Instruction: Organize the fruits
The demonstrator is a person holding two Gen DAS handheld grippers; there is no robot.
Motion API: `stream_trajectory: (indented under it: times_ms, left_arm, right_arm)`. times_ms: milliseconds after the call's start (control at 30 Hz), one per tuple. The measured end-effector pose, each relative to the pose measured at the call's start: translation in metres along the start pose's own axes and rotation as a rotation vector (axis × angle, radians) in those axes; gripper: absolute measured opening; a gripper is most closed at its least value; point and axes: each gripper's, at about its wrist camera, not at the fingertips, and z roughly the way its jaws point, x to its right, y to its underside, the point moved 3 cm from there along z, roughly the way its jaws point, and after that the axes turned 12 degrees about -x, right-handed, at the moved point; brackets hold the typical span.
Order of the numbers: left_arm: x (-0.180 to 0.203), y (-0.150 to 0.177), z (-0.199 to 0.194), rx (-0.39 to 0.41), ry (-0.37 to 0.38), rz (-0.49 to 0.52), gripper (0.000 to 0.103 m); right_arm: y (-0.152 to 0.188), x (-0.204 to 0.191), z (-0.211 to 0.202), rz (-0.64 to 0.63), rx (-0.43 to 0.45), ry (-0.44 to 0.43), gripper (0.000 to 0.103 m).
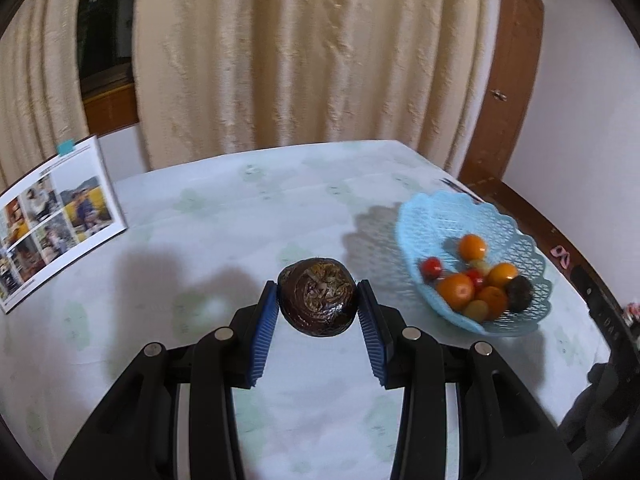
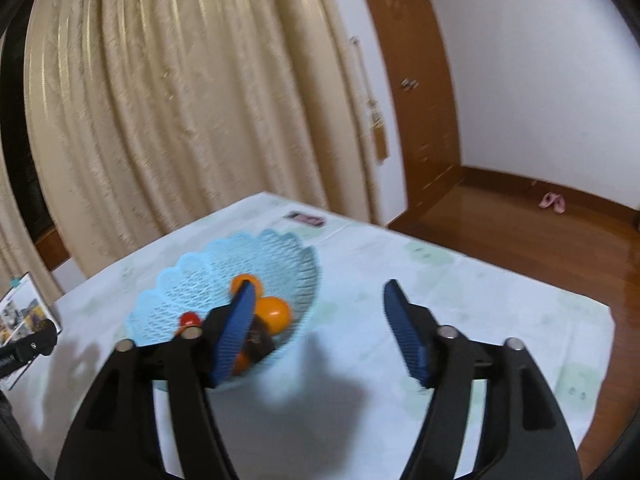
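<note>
One light-blue plastic lattice basket [image 1: 436,216] was counted. In it were found four round orange fruits [image 1: 455,290], two small red tomatoes [image 1: 431,266], two pale green grapes [image 1: 476,309] and one dark wrinkled fruit [image 1: 519,293]. A second dark brown wrinkled round fruit [image 1: 318,297] was recorded outside the basket. One open photo booklet [image 1: 56,216] was noted.

Even indoor light, soft shadows on the tablecloth [image 1: 224,208], glare on the wooden floor [image 2: 520,232], motion blur, fisheye bending, dark vignetted corners.
</note>
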Motion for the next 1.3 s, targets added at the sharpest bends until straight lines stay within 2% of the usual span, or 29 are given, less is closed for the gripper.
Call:
stream_trajectory:
  times_ms: [133,233,367,533,900,1033,1100,1167,1300]
  left_arm:
    - [0.029,-0.008,0.009,0.000,0.025,0.040,0.041]
    - [0.047,-0.016,0.019,-0.005,0.051,0.058,0.041]
    - [0.071,-0.025,0.035,-0.016,0.072,0.096,0.041]
    - [0.102,-0.039,0.056,-0.030,0.096,0.150,0.041]
    - [0.136,-0.053,0.090,-0.079,0.113,0.223,0.042]
    - [0.132,-0.055,0.087,-0.065,0.117,0.201,0.066]
    - [0.125,-0.057,0.083,-0.064,0.118,0.181,0.067]
    - [0.117,-0.059,0.079,-0.063,0.107,0.155,0.077]
    - [0.094,-0.059,0.060,-0.015,-0.008,0.103,0.081]
  right_arm:
    - [0.004,0.008,-0.002,0.027,0.015,-0.021,0.071]
    - [0.008,0.010,-0.001,0.042,0.013,-0.048,0.078]
    - [0.012,0.009,0.002,0.062,-0.023,-0.092,0.078]
    - [0.010,0.017,0.003,0.115,-0.019,-0.103,0.078]
    - [0.009,0.017,0.006,0.128,-0.028,-0.128,0.078]
    - [0.009,0.018,0.005,0.133,-0.028,-0.132,0.080]
    - [0.009,0.018,0.005,0.133,-0.029,-0.132,0.082]
    - [0.009,0.018,0.004,0.136,-0.023,-0.131,0.087]
    - [0.009,0.018,0.006,0.141,-0.025,-0.141,0.092]
